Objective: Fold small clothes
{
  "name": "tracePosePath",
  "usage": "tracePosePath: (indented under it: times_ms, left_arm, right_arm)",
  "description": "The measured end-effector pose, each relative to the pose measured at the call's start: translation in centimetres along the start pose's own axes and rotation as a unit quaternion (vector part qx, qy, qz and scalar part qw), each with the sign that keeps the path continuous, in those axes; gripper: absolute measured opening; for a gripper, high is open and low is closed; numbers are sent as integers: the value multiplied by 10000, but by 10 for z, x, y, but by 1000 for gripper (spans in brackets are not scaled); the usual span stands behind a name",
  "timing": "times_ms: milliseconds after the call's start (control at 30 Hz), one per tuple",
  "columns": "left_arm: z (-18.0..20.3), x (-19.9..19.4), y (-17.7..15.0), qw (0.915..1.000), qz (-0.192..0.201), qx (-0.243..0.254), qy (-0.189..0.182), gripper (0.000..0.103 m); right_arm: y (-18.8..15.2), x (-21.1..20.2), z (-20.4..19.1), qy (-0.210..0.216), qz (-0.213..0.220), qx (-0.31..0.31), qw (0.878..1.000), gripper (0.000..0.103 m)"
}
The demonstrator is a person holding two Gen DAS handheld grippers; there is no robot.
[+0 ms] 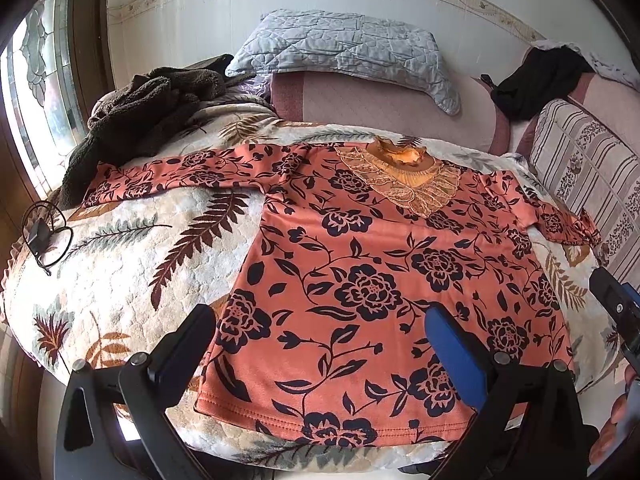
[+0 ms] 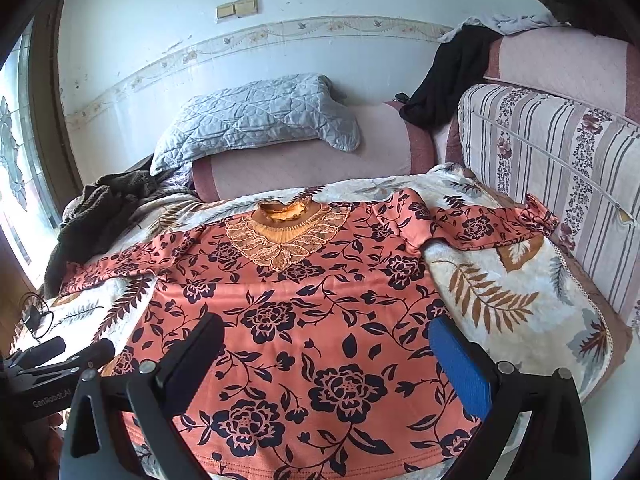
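a leaf-print blanket (image 1: 120, 248) covers the sofa seat, and on it the orange floral top (image 1: 360, 280) is spread flat, collar toward the upper frame, hem at the bottom. the left gripper (image 1: 320, 332) and right gripper (image 2: 328, 344) are held wide open and empty over the hem. the sleeves run sideways; bare blanket is left on both sides for folding.

Left hand-held gripper (image 1: 320, 332) and right hand-held gripper (image 2: 330, 344) both gape wide, gripping nothing.

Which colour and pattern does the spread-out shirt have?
Orange-pink shirt with dark navy flowers; clearest in right wrist view.
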State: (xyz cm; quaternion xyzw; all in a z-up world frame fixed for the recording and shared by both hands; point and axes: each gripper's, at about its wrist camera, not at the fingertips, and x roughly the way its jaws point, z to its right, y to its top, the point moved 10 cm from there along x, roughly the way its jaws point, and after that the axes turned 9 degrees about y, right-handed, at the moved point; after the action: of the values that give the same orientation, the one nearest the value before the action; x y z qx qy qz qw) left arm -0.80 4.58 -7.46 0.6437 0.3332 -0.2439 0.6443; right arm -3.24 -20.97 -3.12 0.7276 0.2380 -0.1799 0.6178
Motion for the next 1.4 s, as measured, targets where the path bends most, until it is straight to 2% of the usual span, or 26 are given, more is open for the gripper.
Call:
tracePosePath:
  times_ms: [700, 800, 867, 1000, 1100, 1167, 1267, 1400]
  left_arm:
    - [-1, -2, 1, 9999, 7, -65, -121, 103]
    - [-4, 4, 0, 9999, -22, -75, -140, 103]
    - [-8, 15, -4, 9999, -76, -80, -104, 103]
    - [-9, 53, -25, 9991, -429, 34, 17, 103]
    - [4, 79, -37, 9977, -589, 308, 89, 103]
    - [14, 91, -34, 9976, -554, 410, 109, 103]
    - [33, 106, -18, 9978, -426, 500, 0, 103]
    - [55, 128, 8, 9974, -178, 698, -87, 103]
  right_arm:
    - [5, -5, -5, -46, 5, -109, 9999, 103]
    - [1, -1, -3, 156, -86, 63, 9998, 103]
    - [-6, 4, 7, 457, -226, 438, 9977, 103]
    - [-23, 17, 61, 921, -423, 1410, 9848, 103]
    - [-24, 27, 131, 879, -335, 2319, 9682, 103]
    - [-19, 41, 188, 845, -199, 2971, 9509, 103]
    - [-2, 67, 275, 715, 31, 3902, 9179, 100]
    - [26, 110, 373, 393, 301, 4461, 8936, 87]
